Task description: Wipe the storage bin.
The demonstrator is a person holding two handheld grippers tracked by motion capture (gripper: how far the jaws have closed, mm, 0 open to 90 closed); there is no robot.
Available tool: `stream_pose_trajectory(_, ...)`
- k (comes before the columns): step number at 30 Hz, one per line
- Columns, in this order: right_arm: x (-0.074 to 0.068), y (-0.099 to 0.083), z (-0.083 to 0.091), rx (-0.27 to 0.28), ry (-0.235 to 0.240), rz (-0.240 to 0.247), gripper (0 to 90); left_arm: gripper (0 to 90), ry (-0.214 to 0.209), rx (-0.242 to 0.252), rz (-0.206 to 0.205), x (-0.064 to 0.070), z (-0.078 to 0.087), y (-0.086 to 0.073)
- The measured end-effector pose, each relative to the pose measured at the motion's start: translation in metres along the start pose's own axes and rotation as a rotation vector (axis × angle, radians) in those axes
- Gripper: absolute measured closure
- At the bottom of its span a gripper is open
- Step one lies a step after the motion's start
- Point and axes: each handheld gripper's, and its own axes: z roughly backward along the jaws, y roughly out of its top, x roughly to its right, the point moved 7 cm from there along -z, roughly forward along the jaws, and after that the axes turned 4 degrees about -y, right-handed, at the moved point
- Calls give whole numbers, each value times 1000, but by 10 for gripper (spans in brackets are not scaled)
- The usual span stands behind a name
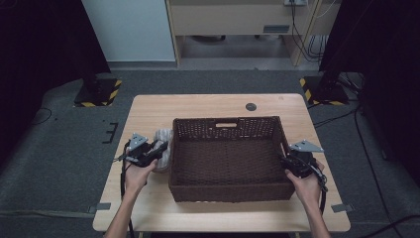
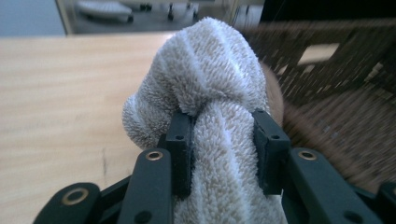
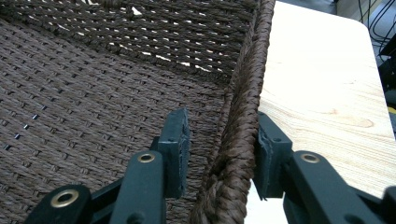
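Up close, the left claw (image 2: 223, 149) pinches a rolled, cream terry towel (image 2: 210, 84), its two black jaws pressed into the nap on either side of a twisted fold. In the high view this left claw (image 1: 157, 150) sits at about 9 o'clock of the worktop (image 1: 148, 114), with the towel (image 1: 162, 144) just outside the left wall of the basket (image 1: 228, 191) and touching or nearly touching it; the pictures do not settle which. The person's left hand (image 1: 137, 173) holds the tool from below.

The right claw (image 3: 219, 154) straddles the braided rim of the dark brown woven basket (image 3: 93, 84), one jaw inside against the wall, the other outside over the pale wood (image 3: 322, 93); the jaws stand close on the rim, a small gap showing on the inner side. From above, the right claw (image 1: 286, 161) is at about 3 o'clock, on the basket's right wall, held by the right hand (image 1: 307, 186).

The basket stands at the worktop's middle, its handle cut-out at 12 o'clock.
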Motion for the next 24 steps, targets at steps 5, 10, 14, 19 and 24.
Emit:
stream_pose_trajectory(5, 0, 0, 0, 1, -3, 4, 618, 634, 31, -100, -41, 0, -16, -21)
stream_pose_trajectory(10, 0, 0, 0, -1, -2, 1, 618, 634, 43, -152, -39, -3, -25, -36)
stream_pose_trajectory(14, 0, 0, 0, -1, -1, 1, 615, 634, 33, -147, -14, -5, -25, -39)
stream_pose_trajectory(19, 0, 0, 1, 1, 5, -5, 613, 636, 30, -110, -7, -4, -10, -28)
stream_pose_trajectory(24, 2, 5, 6, 19, 16, -10, 578, 637, -5, 13, 12, 3, 17, -3)
